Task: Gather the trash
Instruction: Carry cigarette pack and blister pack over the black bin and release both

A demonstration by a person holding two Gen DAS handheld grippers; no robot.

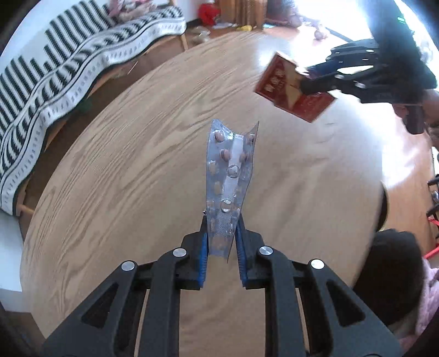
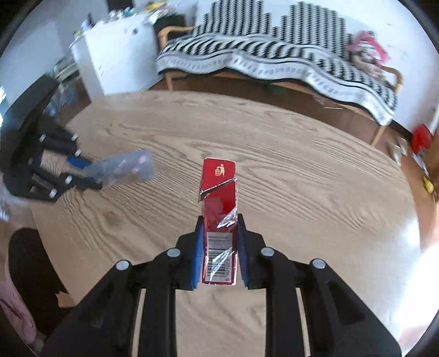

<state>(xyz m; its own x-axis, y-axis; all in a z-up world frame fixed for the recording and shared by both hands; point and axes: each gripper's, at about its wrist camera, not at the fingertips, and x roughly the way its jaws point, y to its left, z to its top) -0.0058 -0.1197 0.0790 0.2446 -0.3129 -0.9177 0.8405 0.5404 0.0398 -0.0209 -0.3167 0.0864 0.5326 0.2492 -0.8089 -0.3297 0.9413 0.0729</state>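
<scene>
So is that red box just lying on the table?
No, the red box is clamped between the right gripper fingers and held up above the wooden table.

I see round wooden table (image 2: 274,142), pale oak grain, filling most of both views. Strong glare on its far edge in left wrist view, bright light flooding in from upper right. Beyond table, wooden-framed sofa (image 2: 381,131) under black-and-white patterned throw (image 2: 274,55). White wall (image 2: 411,35) behind it. White cabinet (image 2: 109,60) left of sofa, clutter on top, too blurred for me to name. Brown wood floor (image 1: 90,90) under sofa. Red object (image 1: 208,13) on floor far off.
</scene>
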